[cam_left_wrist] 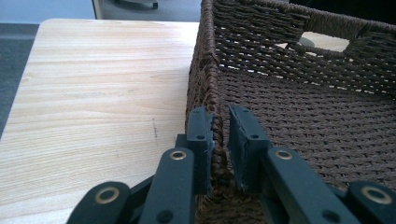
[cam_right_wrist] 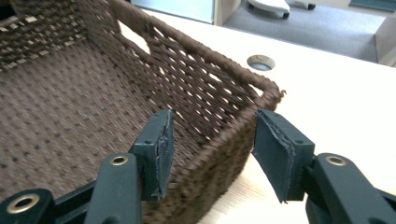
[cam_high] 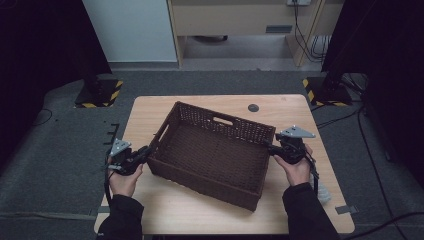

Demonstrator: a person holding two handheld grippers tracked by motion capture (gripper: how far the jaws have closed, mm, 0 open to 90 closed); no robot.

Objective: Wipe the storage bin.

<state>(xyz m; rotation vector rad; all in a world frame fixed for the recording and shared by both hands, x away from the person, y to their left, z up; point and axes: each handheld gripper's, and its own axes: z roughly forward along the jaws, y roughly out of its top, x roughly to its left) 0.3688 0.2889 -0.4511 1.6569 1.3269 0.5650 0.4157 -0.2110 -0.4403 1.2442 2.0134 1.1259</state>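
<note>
**Basket held at one end, straddled at the other**

A brown woven basket (cam_high: 212,152) sits slightly turned near the middle of a light wooden table (cam_high: 295,110). It is empty, with cut-out handles in its walls. A person stands at the near edge, forearms in dark sleeves, one gripper in each hand.

The left gripper (cam_high: 142,155) meets the basket's left end. In the left gripper view its two black jaws stand on either side of the basket rim (cam_left_wrist: 210,93), one outside the wall and one inside. The outer pad presses on the weave; the inner one sits just beside it, so the jaws are clamped on the wall.

The right gripper (cam_high: 272,149) is at the basket's right end, near the far corner. In the right gripper view its jaws are spread wide apart, one inside the basket and one outside over the table. The basket wall (cam_right_wrist: 219,144) passes between them, and neither pad touches it.

A small round hole (cam_high: 253,107) shows in the table beyond the basket.
</note>
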